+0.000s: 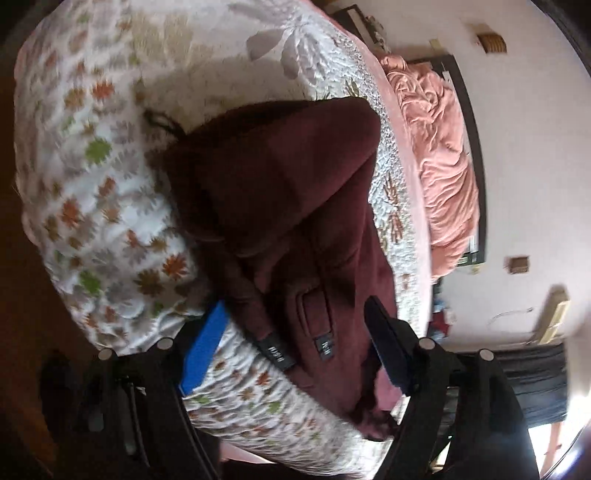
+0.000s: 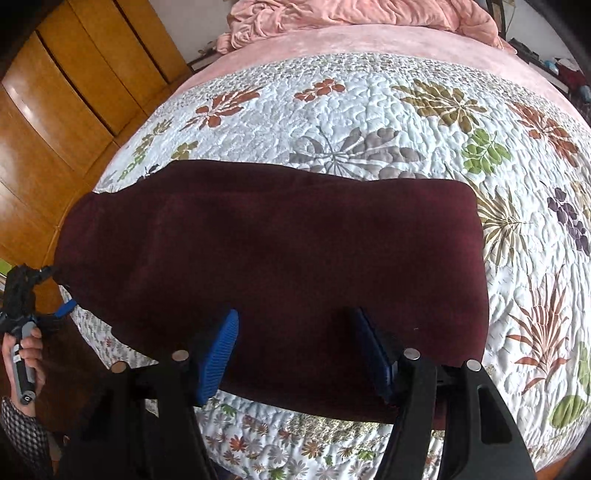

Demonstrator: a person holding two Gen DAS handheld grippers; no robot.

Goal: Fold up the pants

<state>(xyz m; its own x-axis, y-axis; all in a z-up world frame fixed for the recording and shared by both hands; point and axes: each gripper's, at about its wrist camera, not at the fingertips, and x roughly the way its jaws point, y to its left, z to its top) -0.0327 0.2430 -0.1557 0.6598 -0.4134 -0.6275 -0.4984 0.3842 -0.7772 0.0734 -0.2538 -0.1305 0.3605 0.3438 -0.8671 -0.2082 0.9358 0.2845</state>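
Grippers first. Right gripper (image 2: 295,354), black-framed with ribbed blue pads, hangs over the near edge of the folded maroon fleece pants (image 2: 273,258); its jaws stand apart, with the cloth seen between them and neither pad (image 2: 218,354) pressing on it. Left gripper (image 1: 291,339) sits at the waistband end of the pants, jaws likewise parted: one blue pad (image 1: 205,350) lies over the quilt just beside the cloth, the other over the maroon fabric, nothing pinched. From the right-hand camera the left gripper appears at the pants' far left corner, carried by a hand (image 2: 27,354) in a checked sleeve (image 2: 22,432).

Pants lie flat as a broad folded band across the white quilted bedspread with leaf and flower print (image 2: 369,122), close to its near edge. Two small black woven labels (image 1: 323,345) show on the pants by the waistband. Beyond the pants, a crumpled pink blanket (image 2: 351,14) is heaped at the bedspread's far end. Left of the pants stands an orange-brown wooden wardrobe (image 2: 66,103).
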